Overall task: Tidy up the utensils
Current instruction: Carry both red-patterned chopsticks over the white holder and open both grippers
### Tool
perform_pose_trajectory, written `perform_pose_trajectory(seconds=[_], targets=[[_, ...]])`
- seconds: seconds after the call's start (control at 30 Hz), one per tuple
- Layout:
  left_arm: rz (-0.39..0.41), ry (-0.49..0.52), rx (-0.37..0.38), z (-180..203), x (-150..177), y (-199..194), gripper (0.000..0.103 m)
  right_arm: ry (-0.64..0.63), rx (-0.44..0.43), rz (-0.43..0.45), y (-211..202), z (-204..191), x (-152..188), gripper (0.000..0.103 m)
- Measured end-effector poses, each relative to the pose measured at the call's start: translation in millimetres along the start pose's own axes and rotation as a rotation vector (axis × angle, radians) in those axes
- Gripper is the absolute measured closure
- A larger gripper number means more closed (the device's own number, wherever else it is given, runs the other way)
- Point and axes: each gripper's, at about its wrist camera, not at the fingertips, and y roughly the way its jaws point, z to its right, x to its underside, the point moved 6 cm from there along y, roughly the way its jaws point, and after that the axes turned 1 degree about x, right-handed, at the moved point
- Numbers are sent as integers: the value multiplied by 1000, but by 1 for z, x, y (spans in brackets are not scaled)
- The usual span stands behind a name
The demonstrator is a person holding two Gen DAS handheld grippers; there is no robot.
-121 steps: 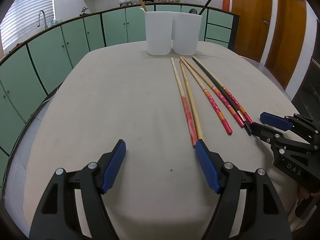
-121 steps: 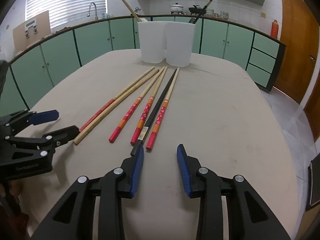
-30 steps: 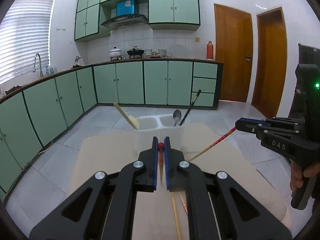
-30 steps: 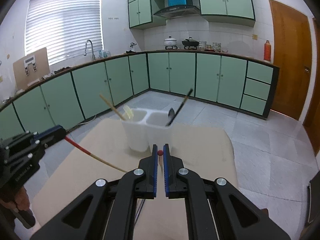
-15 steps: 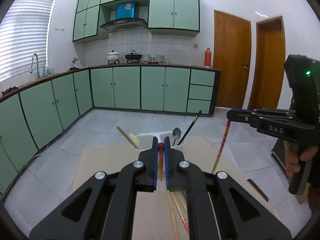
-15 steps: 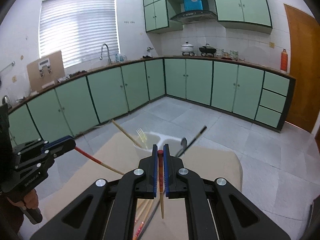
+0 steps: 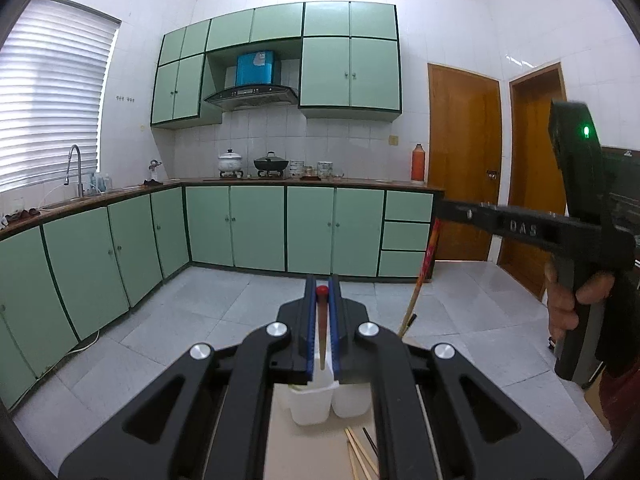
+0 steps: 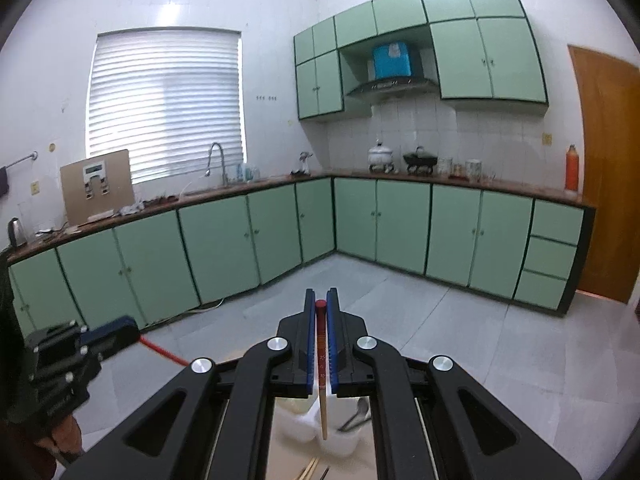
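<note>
While both chopsticks were lifted higher, each tool stayed clamped.

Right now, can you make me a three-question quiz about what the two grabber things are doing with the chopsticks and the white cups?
1. Where is the white utensil holder in the left wrist view?
A. On the kitchen counter
B. Below the left hand-held gripper, on the table
C. On the floor by the door

2. What colour is the top end of the chopstick in the right hand-held gripper?
A. Red
B. Green
C. White

3. What is the left hand-held gripper doing?
A. Wide open, holding nothing
B. Shut on a spoon
C. Shut on a chopstick

Answers: 1 B, the holder shows just under the gripper's fingers, on the tan table. 2 A, a red tip sits between the blue pads. 3 C, the pads pinch a thin stick pointing down.
</note>
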Motion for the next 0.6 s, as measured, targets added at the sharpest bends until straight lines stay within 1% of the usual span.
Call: perform_pose_trajectory(seconds=[0.1, 0.2, 0.27, 0.37, 0.53, 0.6], targets=[[-27, 9, -10, -2, 2, 24, 98, 2, 29, 6, 20, 6, -6, 98], [-74, 2, -12, -7, 11, 45, 98, -5, 57, -7, 43, 9, 2, 98], [-95, -2, -18, -11, 16, 59, 98, 0, 67, -25, 56, 12, 13, 98], [-116, 1, -32, -13, 25, 78, 98, 30, 62, -58, 75, 18, 34, 98], [-163, 10, -35, -15, 41, 98, 98, 55, 50, -116, 90, 20, 68, 98], [-194, 5, -42, -18, 50, 104, 95, 58, 53, -145, 93, 21, 80, 97]])
